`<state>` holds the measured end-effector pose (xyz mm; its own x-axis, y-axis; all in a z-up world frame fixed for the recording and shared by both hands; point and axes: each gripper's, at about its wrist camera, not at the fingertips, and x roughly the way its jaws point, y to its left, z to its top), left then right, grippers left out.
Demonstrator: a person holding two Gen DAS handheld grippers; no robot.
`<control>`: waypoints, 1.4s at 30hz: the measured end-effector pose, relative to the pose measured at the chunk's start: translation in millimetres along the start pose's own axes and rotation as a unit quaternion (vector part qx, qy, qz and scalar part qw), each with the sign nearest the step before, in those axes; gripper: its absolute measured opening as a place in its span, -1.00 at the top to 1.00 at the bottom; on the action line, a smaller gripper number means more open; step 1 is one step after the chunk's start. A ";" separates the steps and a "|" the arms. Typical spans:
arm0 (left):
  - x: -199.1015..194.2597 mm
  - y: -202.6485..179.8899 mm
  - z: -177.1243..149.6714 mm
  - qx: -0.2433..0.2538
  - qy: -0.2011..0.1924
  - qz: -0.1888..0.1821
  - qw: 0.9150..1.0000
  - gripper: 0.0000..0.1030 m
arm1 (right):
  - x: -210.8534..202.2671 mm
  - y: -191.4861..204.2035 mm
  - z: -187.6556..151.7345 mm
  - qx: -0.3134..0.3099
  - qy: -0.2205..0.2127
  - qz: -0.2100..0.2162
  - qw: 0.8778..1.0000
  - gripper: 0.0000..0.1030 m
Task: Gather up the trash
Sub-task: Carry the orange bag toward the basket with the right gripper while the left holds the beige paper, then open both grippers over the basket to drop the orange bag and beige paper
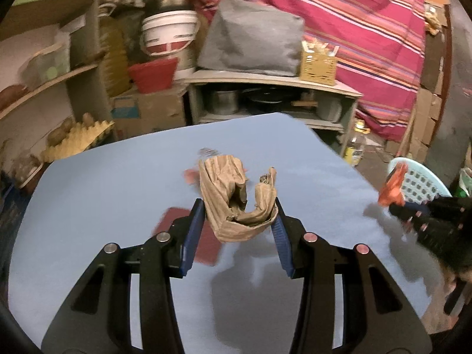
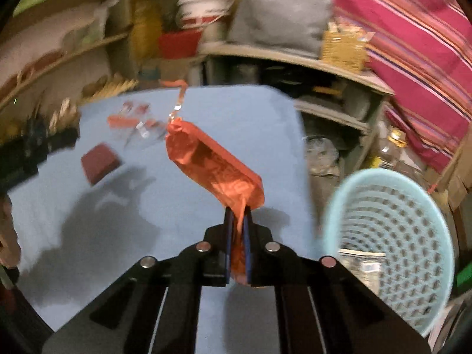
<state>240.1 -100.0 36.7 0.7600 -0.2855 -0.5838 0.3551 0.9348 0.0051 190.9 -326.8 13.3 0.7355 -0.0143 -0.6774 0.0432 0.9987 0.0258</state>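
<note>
Our right gripper [image 2: 238, 221], clamped on the orange wrapper [image 2: 212, 165], has the basket [image 2: 333, 206] just right; left gripper [image 1: 239, 215] grips crumpled brown paper [image 1: 233, 194]

grey cushion [image 1: 250, 37] on shelf unit top [image 1: 265, 81] | yellow woven box [image 1: 318, 65] beside cushion | white bucket [image 1: 168, 34] above red tub [image 1: 153, 73] | striped pink cloth [image 1: 354, 29] behind | egg tray [image 1: 79, 140] left | oil bottle [image 1: 355, 144] on floor | blue table [image 1: 103, 191]
</note>
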 end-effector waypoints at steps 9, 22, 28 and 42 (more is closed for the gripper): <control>15.9 -111.3 11.1 0.043 0.000 -0.077 0.996 0.15 | -47.9 -112.3 -11.4 0.112 -0.039 -0.057 0.991 0.87; 40.1 -257.5 20.1 0.092 0.015 -0.162 0.982 0.13 | -57.4 -202.1 -46.0 0.215 -0.033 -0.079 0.973 0.87; 49.7 -290.8 28.7 0.107 0.023 -0.163 0.981 0.07 | -60.8 -214.9 -51.8 0.241 -0.041 -0.070 0.967 0.87; 34.8 -237.6 36.6 0.078 0.010 -0.123 0.989 -0.90 | -50.0 -204.7 -42.6 0.234 -0.053 -0.048 0.969 0.78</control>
<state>202.1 -339.8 44.8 0.6296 -0.4943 -0.5994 0.6091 0.7929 -0.0142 116.5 -528.5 10.6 0.7776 -0.1353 -0.6140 0.3986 0.8613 0.3151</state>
